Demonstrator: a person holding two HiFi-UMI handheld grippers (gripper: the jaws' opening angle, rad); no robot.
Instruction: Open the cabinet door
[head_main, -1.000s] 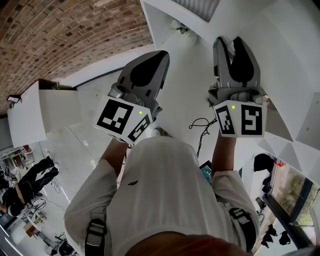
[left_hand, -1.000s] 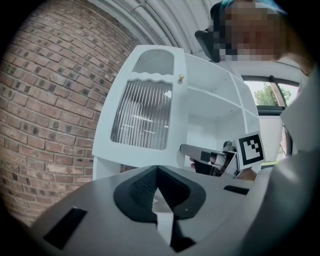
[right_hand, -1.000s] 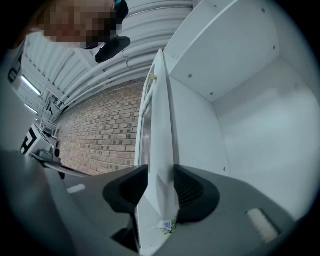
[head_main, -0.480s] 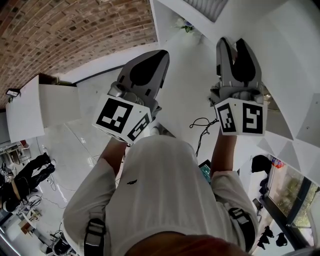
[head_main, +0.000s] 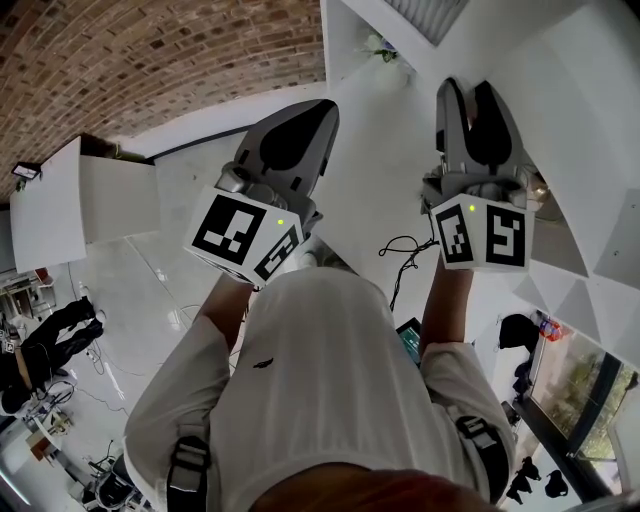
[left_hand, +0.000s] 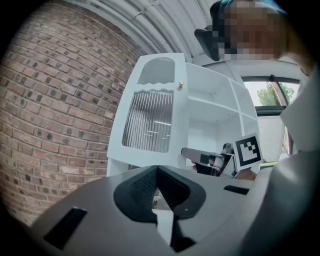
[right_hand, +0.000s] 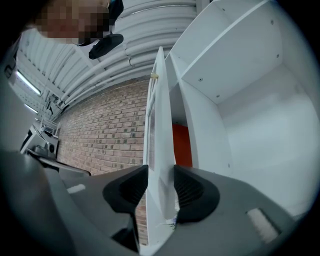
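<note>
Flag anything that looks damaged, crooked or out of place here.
Nothing looks damaged or spilled. The cabinet door stands open, its edge clamped in the right gripper; the left gripper is shut on nothing. The only stray item is a loose black cable lying on the white surface below.

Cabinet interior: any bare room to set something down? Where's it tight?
The compartment right of the cabinet door shows bare walls; the shelves in the left gripper view look empty too. Tight spot: the door's edge, where the right gripper clamps it. The left gripper is shut, empty.
</note>
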